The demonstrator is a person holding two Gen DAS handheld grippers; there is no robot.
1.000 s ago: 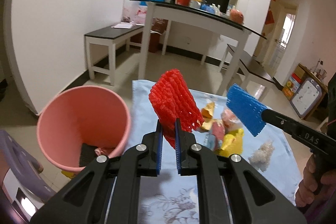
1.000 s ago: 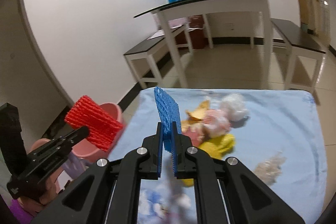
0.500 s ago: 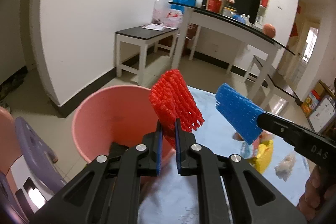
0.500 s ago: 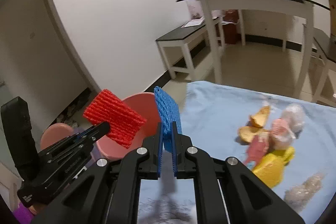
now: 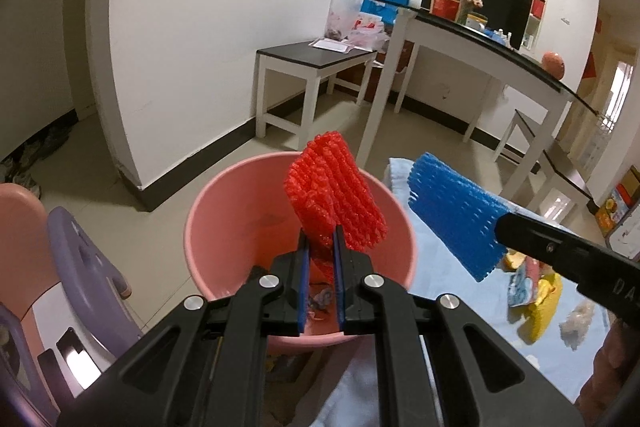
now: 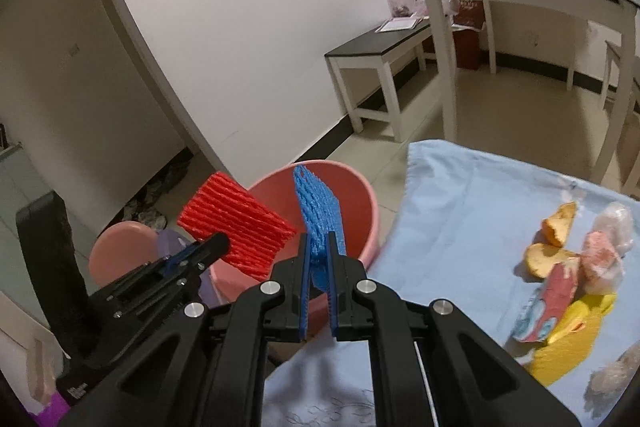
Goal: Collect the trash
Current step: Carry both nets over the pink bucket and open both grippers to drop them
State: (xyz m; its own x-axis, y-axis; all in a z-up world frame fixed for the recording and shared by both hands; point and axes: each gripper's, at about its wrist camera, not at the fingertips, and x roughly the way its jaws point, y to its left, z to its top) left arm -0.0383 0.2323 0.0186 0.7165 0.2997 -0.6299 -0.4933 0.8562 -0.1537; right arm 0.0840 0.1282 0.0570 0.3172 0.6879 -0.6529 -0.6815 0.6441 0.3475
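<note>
Landmark is the pink bucket (image 5: 298, 251), standing on the floor against the near-left corner of the worktop (image 6: 472, 211), which is draped in a light blue cloth. Some trash already lies in the bucket's bottom; what it is cannot be told.

Left gripper (image 5: 320, 259) hangs directly over the bucket mouth, jaws clenched on the lower edge of a red foam fruit net (image 5: 334, 207), which stands up above the rim. Right gripper (image 6: 318, 263) sits at the bucket's worktop-side rim, jaws clamped on a blue foam fruit net (image 6: 318, 215); from the right wrist view it looks over the rim, probably not fully centred.

Right of the bucket, on the cloth: a yellow wrapper (image 6: 568, 339), a printed snack packet (image 6: 552, 295), orange peels (image 6: 554, 239), a clear plastic wad (image 6: 612, 227) and a crumpled bit of film (image 6: 612, 375) at the far edge.

Handling: both nets are featherlight, soft, springy foam mesh; no slip risk, an edge pinch is enough. So light they may cling to the pads or drift on release, so drop low and inside the rim. Step in hand, by my reading: release over the bucket. Most trash not yet collected.
</note>
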